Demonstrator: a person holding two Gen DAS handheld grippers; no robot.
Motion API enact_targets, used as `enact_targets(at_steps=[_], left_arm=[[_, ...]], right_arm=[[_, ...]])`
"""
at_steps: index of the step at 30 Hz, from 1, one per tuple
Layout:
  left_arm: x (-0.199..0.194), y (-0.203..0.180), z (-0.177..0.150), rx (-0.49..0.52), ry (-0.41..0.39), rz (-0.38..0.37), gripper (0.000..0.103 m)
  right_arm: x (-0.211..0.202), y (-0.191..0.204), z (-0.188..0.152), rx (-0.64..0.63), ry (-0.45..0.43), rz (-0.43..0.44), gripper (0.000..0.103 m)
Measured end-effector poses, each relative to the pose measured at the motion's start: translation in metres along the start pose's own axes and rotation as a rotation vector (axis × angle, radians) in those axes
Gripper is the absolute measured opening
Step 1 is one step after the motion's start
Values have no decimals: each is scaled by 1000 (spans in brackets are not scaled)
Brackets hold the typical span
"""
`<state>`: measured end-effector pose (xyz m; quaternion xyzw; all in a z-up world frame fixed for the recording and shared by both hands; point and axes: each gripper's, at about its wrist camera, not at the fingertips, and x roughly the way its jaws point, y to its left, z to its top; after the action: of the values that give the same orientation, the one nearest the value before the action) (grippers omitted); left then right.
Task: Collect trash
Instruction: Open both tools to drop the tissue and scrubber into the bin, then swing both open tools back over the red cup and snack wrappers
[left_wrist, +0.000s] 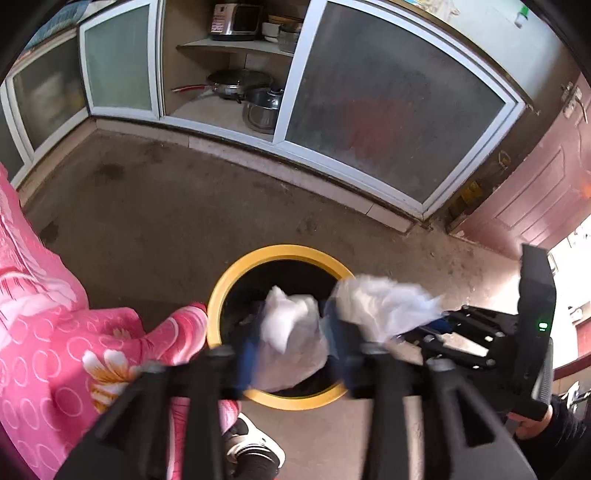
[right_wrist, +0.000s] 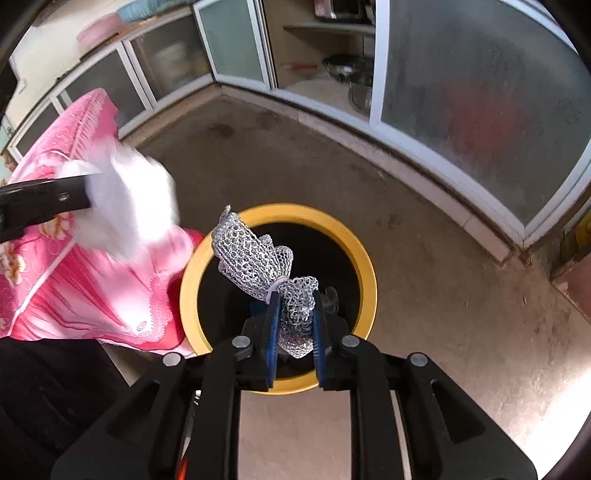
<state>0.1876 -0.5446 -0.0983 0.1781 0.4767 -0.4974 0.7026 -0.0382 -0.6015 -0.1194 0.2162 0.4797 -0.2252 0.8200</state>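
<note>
Left wrist view, left gripper (left_wrist: 291, 347) jaws apart over yellow-rimmed bin (left_wrist: 236, 273), crumpled white bag (left_wrist: 288, 328) loose between them, second white wad (left_wrist: 384, 306) beside, right wrist view, right gripper (right_wrist: 293, 332) jaws parted around grey foam net (right_wrist: 255, 254) above bin mouth, pads not visibly pressing

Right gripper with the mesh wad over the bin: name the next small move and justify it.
Probably open the right gripper a little wider. The silver mesh wad hangs between its blue pads, right over the dark mouth of the yellow-rimmed bin, so it should drop in.
</note>
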Motion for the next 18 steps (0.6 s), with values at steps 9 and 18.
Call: enact_targets(at_steps=[9, 18], left_arm=[[-49, 27, -7, -192, -126, -76, 90], [-207, 39, -42, -127, -448, 31, 95]], right_arm=[[-26, -29, -23, 88, -42, -52, 77], [-112, -9, -13, 64, -261, -29, 83]])
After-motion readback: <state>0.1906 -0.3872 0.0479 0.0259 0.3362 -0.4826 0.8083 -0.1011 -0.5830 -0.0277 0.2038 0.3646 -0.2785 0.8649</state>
